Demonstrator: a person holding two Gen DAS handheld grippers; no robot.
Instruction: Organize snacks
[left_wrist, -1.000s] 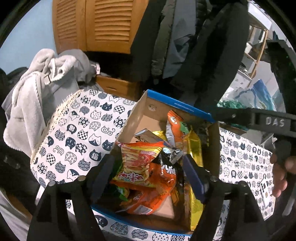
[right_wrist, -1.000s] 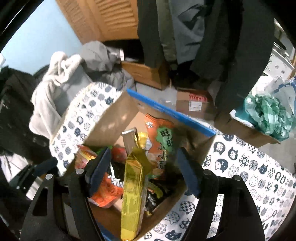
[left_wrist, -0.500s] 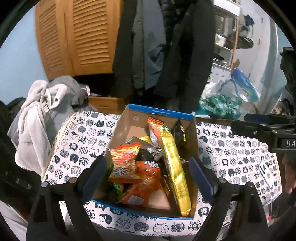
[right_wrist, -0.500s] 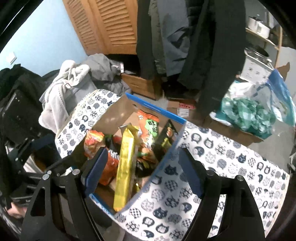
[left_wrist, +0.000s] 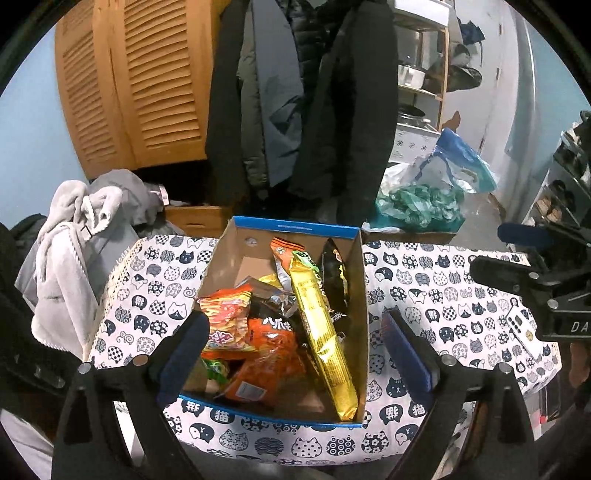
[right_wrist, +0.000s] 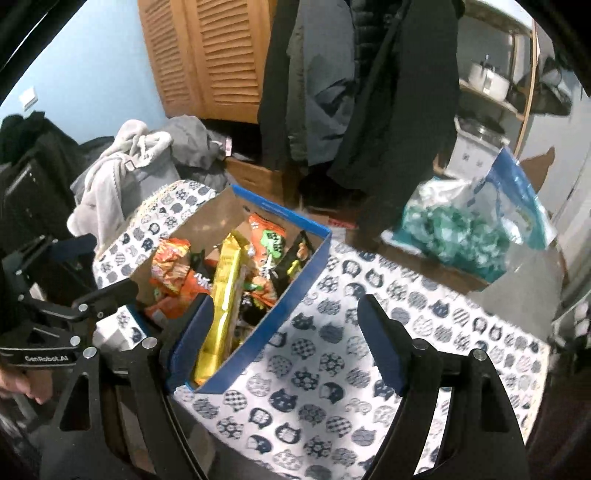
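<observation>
**Both grippers lifting clear of the snack box**

Pulling back since a second ago, both grippers are now hanging above the table, and the long gold packet (left_wrist: 325, 343) that stood upright between the right fingers is lying slanted in the cardboard box (left_wrist: 288, 226). The left gripper (left_wrist: 295, 354) has just been spreading its jaws; they are gaping wide with nothing between them, the box below. The right gripper (right_wrist: 286, 341) has also just been widening and is empty, straddling the box's blue corner. Orange snack bags (left_wrist: 266, 354) are crowding the box at 7 o'clock of the gold packet. Everything is sitting on the cat-print tablecloth (left_wrist: 443, 288).
</observation>
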